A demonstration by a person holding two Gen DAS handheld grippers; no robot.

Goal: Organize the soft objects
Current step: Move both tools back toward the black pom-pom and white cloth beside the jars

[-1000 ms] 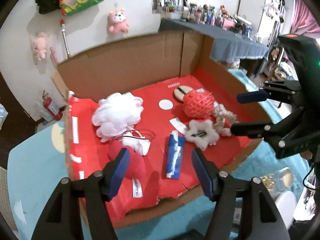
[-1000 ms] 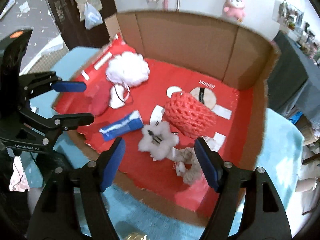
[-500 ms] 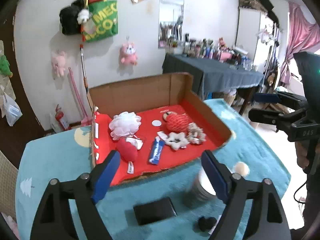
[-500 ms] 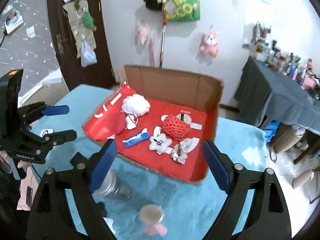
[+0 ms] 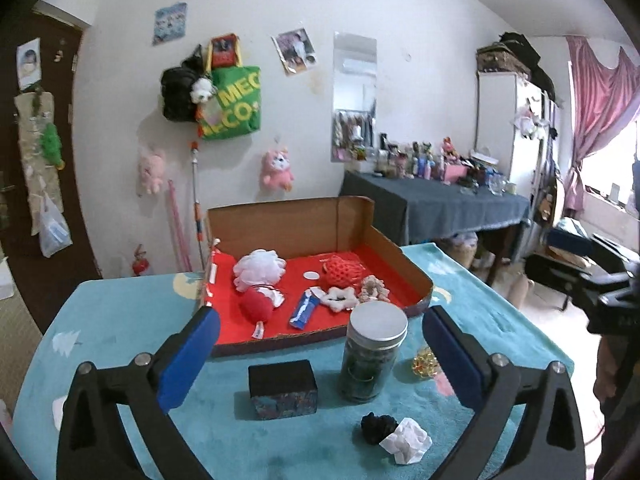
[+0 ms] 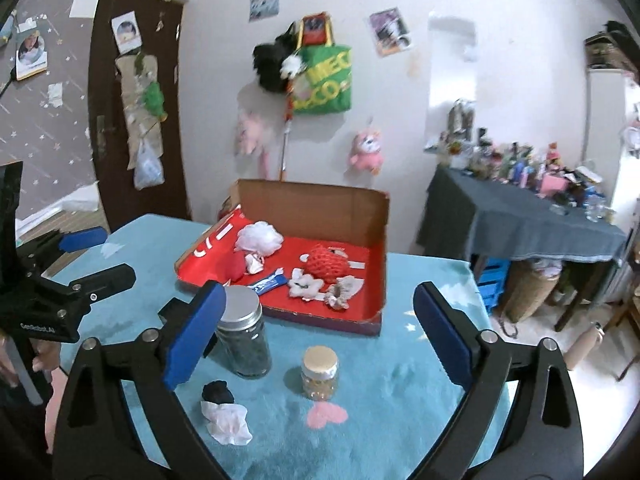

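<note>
A cardboard box with a red floor holds several soft things: a white pouf, a red knit ball, a red pouch, a white star, a scrunchie and a blue packet. A black soft lump and crumpled white tissue lie on the table near me. My left gripper and right gripper are both open and empty, back from the box.
On the teal table stand a dark jar with a silver lid, a black box, and a small jar of yellow beads. A dark-clothed side table stands at the right.
Both grippers have pulled far back and up from the box. The jars, black box, tissue and black lump have come into view in front.
</note>
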